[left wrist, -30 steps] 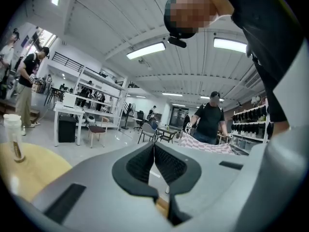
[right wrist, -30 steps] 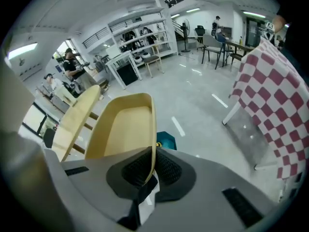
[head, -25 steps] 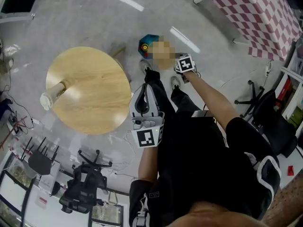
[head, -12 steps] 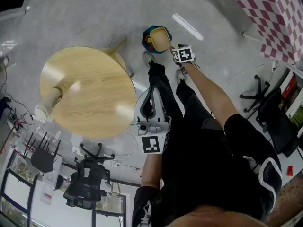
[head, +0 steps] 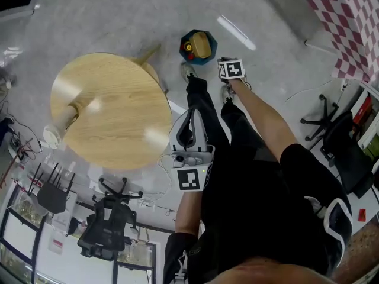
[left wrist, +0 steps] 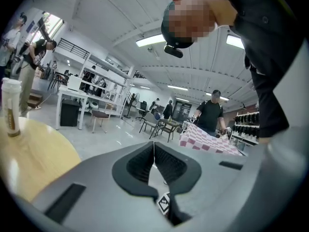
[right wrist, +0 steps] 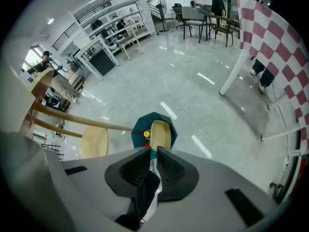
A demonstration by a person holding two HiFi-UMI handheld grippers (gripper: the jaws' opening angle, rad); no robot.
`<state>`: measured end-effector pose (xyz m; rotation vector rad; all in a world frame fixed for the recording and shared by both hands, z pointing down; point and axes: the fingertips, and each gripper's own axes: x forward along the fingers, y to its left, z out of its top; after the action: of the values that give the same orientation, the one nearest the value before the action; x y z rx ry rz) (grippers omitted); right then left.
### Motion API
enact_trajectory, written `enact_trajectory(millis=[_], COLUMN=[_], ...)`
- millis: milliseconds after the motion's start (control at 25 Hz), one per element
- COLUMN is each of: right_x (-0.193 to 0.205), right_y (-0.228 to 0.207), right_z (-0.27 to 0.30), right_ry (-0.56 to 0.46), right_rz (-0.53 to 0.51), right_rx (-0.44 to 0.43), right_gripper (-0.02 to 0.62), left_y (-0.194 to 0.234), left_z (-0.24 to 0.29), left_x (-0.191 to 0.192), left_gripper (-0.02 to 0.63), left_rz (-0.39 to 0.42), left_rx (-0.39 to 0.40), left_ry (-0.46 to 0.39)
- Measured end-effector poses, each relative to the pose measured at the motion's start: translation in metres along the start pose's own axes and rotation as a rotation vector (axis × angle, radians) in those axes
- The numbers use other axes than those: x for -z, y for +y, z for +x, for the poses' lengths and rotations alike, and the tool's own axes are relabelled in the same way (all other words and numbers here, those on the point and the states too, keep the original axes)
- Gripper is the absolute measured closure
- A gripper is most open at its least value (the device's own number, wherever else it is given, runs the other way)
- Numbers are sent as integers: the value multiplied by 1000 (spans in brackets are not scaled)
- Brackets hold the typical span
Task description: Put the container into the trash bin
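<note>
A tan oblong container lies inside the teal trash bin on the floor. In the right gripper view the container rests in the bin beside small yellow and red items. My right gripper hangs just above and beside the bin, pointing steeply down. Its jaws are closing, a narrow gap still shows and nothing is between them. My left gripper is held by my thigh, pointing nearly level. Its jaws are shut and hold nothing.
A round wooden table stands left of the bin, with a tall paper cup near its edge. A checkered-cloth table is at the far right. Office chairs stand around, and people stand far off.
The container left my right gripper and now lies in the bin. The right gripper has come down closer to the bin, and the left gripper has sunk a little.
</note>
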<state>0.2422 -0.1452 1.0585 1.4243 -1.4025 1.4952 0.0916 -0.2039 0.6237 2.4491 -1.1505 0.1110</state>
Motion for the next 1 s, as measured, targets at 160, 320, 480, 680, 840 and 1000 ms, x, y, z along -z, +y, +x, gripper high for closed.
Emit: enact_trajectory(millis=[160,320,480,680,840,1000], right_x=[-9,-22,-8,-4,21,42], right_y=[14,27,33,69,92,120], right_z=[-55,-104,-175,-327,-405,-463], right_ry=[-54,-119,-184,-360,-470,-577], right_rz=[-8,-78,-201,-360,-451,-525], right_rx=[-30,-81,-138,-223,-285,-358], right_gripper=[559,566,568,568,569,569], left_y=[-23,-54,-109,-182,-203,-210], left_z=[-25,-48,-90,-174,-231,-276], left_x=[-28,-40,-52,-103,-103,-101], left_gripper=[595,595,595,595,595,595], left_rz=[22,42,58,104,125,139], left_rx=[-11,-37,-69,-140,-228,-301], left_ry=[-20,-51,-108,-222,-250,-277])
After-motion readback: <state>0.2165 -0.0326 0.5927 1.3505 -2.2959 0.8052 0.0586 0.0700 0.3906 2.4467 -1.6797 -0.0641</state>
